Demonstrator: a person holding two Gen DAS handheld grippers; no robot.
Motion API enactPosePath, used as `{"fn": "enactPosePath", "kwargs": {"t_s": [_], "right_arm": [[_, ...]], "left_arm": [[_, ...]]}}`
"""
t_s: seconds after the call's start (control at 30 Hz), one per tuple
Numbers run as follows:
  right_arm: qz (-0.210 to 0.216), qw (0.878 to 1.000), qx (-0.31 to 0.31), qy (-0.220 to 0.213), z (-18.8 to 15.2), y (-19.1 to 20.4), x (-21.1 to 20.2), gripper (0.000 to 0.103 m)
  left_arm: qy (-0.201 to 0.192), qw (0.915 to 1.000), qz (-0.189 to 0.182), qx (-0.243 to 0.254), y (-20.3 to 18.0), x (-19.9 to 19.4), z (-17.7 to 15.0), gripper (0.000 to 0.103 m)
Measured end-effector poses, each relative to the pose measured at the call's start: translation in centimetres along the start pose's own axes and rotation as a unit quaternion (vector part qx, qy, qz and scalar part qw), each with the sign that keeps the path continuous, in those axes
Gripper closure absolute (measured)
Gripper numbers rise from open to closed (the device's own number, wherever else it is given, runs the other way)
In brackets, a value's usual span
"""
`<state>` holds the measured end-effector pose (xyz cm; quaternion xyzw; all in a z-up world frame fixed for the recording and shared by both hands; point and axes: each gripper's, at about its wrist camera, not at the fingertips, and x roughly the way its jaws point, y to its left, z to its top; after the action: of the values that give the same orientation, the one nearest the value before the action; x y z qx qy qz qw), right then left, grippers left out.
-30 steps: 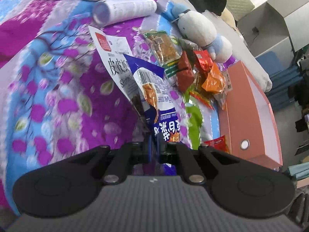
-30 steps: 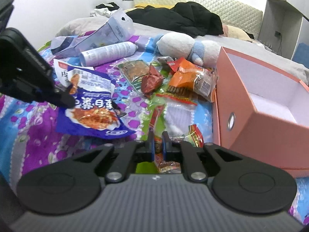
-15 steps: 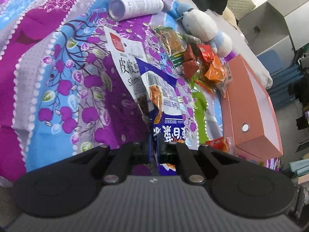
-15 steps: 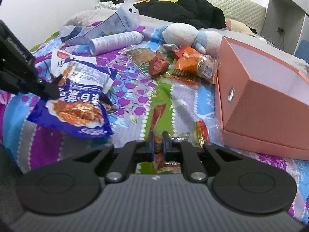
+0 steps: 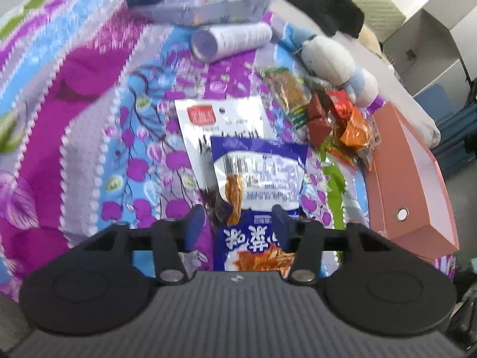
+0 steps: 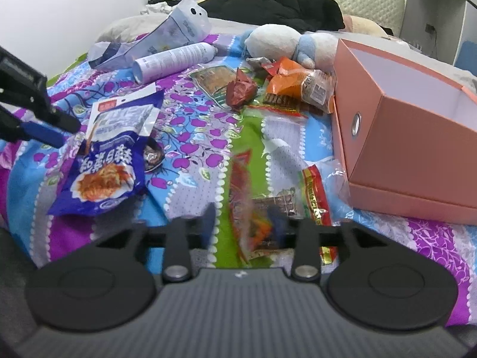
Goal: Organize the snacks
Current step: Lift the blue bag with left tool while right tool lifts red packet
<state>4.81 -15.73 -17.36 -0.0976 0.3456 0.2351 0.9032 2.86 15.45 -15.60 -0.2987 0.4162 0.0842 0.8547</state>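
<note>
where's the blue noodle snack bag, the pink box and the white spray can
blue snack bag (image 6: 101, 176), right wrist view, on its printed front
pink box (image 6: 411, 149), right wrist view, on its side wall
white spray can (image 5: 235, 40), left wrist view, mid body

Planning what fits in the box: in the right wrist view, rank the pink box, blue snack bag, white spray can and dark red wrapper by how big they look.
1. pink box
2. blue snack bag
3. white spray can
4. dark red wrapper
The can lies farther back than the bag, so their order is unsure.
</note>
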Motion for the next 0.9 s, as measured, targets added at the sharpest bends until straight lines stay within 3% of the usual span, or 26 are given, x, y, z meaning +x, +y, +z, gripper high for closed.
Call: {"fn": "enactPosePath", "kwargs": {"t_s": [0.1,0.23,0.37,0.47,0.7,0.73,0.9], "right_arm": [[0.006,1.0,0.01,-0.014,-0.1,-0.3,-0.3,0.022],[-0.001,1.0,0.021,-0.021,-0.3,-0.8,-0.1,0.021],[-0.013,0.999,0.024,-0.021,-0.4,-1.4,0.4,0.021],[-0.012,1.0,0.025,-0.015,-0.6,-1.7,0.9,0.021],[-0.011,1.0,0.009,-0.016,-1.2,-1.8,1.7,0.021],[-0.012,1.0,0.007,-0.016,-1.2,-1.8,1.8,0.021],[-0.015,1.0,0.002,-0.013,-1.3,-1.9,2.3,0.046]], "left_arm": [[-0.018,0.9996,0.01,0.02,-0.8,-0.9,-0.1,0.036],[-0.043,0.9972,0.01,0.06,-2.5,-1.8,-0.4,0.029],[-0.036,0.9935,-0.004,0.108,-4.3,-1.3,-1.1,0.024],[-0.032,0.9901,0.01,0.137,-5.3,-0.1,-1.6,0.019],[-0.022,0.9875,0.058,0.145,-6.1,3.1,-1.9,0.007],[-0.024,0.987,0.067,0.144,-6.2,3.4,-1.8,0.006],[-0.027,0.9826,0.089,0.161,-7.3,5.1,-1.9,0.006]]}}
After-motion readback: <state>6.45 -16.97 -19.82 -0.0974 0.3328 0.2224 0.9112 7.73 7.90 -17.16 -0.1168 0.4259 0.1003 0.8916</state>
